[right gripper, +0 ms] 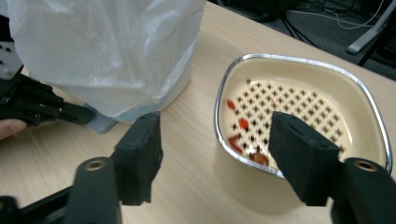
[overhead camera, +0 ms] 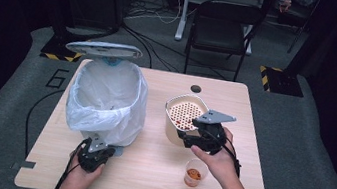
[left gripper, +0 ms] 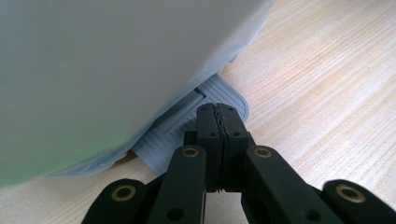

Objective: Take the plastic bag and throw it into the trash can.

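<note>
**High view: two grippers at a bin and a perforated basket on a wooden counter**

High view shows a pale wooden counter (overhead camera: 145,172) carrying a pedal bin (overhead camera: 105,100) lined with a white plastic bag, its grey lid (overhead camera: 104,48) raised open at the far side. To the right of the bin stands a cream basket (overhead camera: 184,117) with a perforated floor and a metal rim; a few red-orange bits lie inside it. Nearer the person, a small clear cup (overhead camera: 195,173) with orange-red contents stands just beside the right hand (overhead camera: 217,160).

The left gripper (left gripper: 218,116) sits low at the near foot of the bin. In the left gripper view its jaws are pressed together with nothing between them, their tips over the ribbed grey pedal (left gripper: 187,126) that juts from under the bag; whether they touch the pedal cannot be told.

The right gripper (right gripper: 215,140) is at the near rim of the basket. In the right gripper view its jaws stand wide apart, one over the bare counter beside the basket's wall, the other above the perforated floor, gripping nothing. The same view shows the left gripper farther off at the bin's base.
</note>
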The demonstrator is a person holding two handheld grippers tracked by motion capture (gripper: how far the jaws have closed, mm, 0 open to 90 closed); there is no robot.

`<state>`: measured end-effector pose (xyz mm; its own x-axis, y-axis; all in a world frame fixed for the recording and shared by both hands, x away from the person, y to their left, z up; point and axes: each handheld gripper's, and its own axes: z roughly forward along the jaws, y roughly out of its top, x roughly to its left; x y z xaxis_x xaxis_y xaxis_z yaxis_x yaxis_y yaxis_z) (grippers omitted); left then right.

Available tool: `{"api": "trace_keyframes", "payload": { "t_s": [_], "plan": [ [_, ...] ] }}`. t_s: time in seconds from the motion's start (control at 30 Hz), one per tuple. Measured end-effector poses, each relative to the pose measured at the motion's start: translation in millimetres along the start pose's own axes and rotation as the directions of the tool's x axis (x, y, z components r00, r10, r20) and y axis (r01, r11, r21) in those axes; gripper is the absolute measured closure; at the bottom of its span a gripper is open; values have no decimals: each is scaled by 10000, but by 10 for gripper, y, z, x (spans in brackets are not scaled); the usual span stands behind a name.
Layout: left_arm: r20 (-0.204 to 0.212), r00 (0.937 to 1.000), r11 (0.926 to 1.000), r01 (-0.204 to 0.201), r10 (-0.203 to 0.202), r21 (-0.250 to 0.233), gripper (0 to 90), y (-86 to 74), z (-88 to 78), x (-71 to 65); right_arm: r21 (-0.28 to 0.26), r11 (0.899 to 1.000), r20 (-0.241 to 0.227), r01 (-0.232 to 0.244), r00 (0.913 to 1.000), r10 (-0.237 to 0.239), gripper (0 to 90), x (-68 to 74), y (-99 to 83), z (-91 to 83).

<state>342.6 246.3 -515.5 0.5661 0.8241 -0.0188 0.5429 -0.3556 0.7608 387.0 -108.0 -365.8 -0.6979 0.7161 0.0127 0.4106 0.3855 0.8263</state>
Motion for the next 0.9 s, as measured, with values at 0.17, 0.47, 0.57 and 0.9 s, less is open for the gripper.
{"api": "trace_keyframes", "payload": {
  "t_s": [0.17,0.47,0.57,0.9],
  "plan": [
    [-13,10000,10000,-20,20,18,889,0,-1,1,164,9997,-59,-173,9998,174,258,-8,-221,-11],
    [-7,10000,10000,-59,59,23,889,1,-2,4,233,9994,52,-243,9997,241,285,-4,-339,37],
    [-3,10000,10000,-64,64,24,889,1,-3,3,89,9997,-91,-241,9997,242,350,-28,-303,82],
    [18,10000,10000,-6,6,7,889,-1,-2,4,533,9986,-151,-34,9999,42,410,-87,-138,411]
  ]
}}
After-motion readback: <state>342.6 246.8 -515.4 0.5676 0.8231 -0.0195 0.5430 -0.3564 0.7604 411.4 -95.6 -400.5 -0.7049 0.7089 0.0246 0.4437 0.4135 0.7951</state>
